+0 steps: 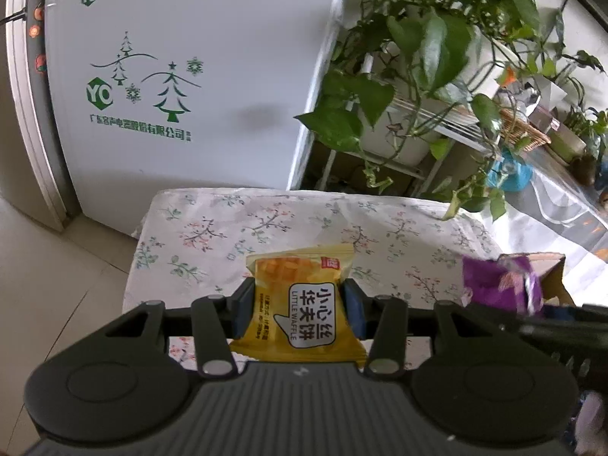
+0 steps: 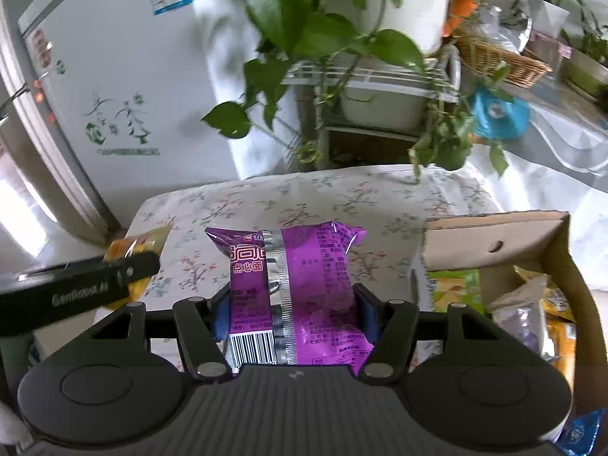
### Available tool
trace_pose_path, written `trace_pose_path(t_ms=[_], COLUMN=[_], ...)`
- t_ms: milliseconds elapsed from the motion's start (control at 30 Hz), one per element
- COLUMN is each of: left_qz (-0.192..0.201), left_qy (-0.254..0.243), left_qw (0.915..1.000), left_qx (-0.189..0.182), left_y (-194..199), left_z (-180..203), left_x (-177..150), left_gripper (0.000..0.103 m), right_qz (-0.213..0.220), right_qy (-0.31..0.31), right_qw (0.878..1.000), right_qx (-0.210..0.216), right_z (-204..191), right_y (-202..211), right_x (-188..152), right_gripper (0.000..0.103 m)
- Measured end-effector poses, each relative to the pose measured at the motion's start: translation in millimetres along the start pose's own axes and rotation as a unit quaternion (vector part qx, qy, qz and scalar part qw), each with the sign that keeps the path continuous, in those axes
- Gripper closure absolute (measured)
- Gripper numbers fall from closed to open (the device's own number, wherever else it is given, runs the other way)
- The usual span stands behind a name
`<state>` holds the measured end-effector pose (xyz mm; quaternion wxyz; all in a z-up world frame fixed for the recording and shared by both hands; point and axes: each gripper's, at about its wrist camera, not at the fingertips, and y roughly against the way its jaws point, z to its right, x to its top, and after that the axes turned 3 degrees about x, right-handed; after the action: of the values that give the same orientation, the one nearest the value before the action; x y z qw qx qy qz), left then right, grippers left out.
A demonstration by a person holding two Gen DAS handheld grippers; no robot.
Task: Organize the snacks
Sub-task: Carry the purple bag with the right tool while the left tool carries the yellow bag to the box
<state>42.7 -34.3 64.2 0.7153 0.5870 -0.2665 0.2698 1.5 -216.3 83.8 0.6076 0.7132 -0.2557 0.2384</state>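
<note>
Left wrist view: left gripper (image 1: 300,306) fingers clamp a yellow waffle packet (image 1: 302,304), its near end hidden. Right gripper (image 2: 294,313) fingers pinch a purple packet (image 2: 300,288); the cardboard box (image 2: 494,233) is cut off right.

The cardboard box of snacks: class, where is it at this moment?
In the right wrist view the cardboard box sits at the right, on the floral tablecloth, just right of the purple snack packet clamped in the right gripper.
</note>
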Motion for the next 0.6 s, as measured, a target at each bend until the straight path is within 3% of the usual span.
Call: trace_pose_path(t_ms=[300,600], left_qz=[0.007,0.012], left_qy=[-0.014,-0.034], left_qw=[0.9997,0.9975], left_qx=[-0.019,-0.061], left_y=[2.2,11.8], left_z=[34.2,77.3], left_x=[-0.6,-1.8], left_gripper=[0.056,0.056], right_qz=[0.03,0.051], right_qy=[-0.048,-0.085], right_qw=[0.998,0.994], right_qx=[-0.021,-0.034], right_z=[37.0,69.2], right_y=[24.5,43.7], right_x=[1.7,0.4], right_gripper=[0.034,0.034])
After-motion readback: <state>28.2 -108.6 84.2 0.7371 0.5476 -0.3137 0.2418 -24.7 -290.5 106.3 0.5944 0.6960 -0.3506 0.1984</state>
